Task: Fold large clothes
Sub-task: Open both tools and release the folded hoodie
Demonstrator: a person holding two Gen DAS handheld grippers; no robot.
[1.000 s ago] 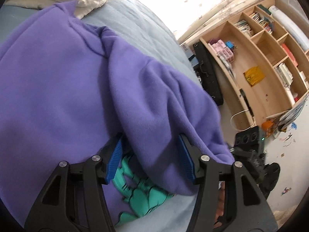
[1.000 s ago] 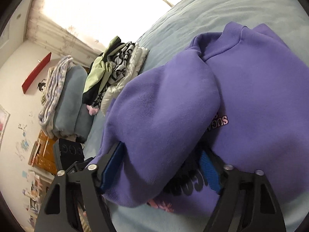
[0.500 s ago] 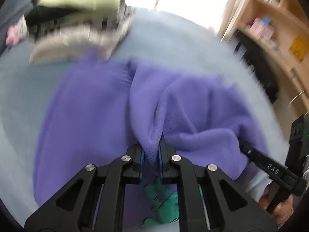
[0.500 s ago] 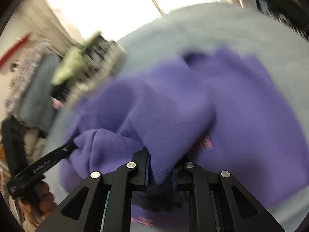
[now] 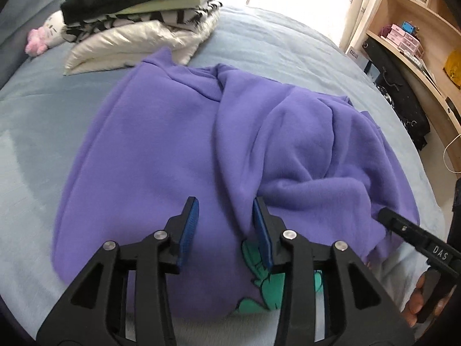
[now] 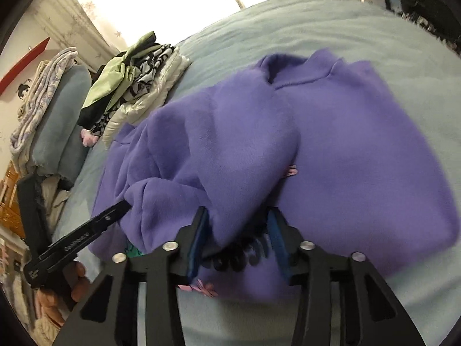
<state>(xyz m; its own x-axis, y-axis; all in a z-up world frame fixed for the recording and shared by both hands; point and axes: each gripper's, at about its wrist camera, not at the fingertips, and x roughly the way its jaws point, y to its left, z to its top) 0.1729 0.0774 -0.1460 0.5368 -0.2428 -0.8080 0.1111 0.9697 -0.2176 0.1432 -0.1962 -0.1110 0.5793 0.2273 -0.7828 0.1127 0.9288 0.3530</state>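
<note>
Centre frame, the purple sweatshirt (image 5: 178, 150) lies on the bed (image 5: 43, 115); the left tool (image 5: 224, 219), parted, straddles a fabric ridge; folded clothes (image 5: 138, 20) upper left.

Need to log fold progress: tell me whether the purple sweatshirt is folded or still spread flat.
Partly folded: the purple sweatshirt has both sleeves brought across its front, bunched loosely in a heap, and its printed hem remains uncovered on the blue bedspread.

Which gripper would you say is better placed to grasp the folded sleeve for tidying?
Probably the right gripper: its open jaws straddle the raised sleeve fold of the purple sweatshirt, whereas the left gripper has mostly flat cloth between its open jaws.
</note>
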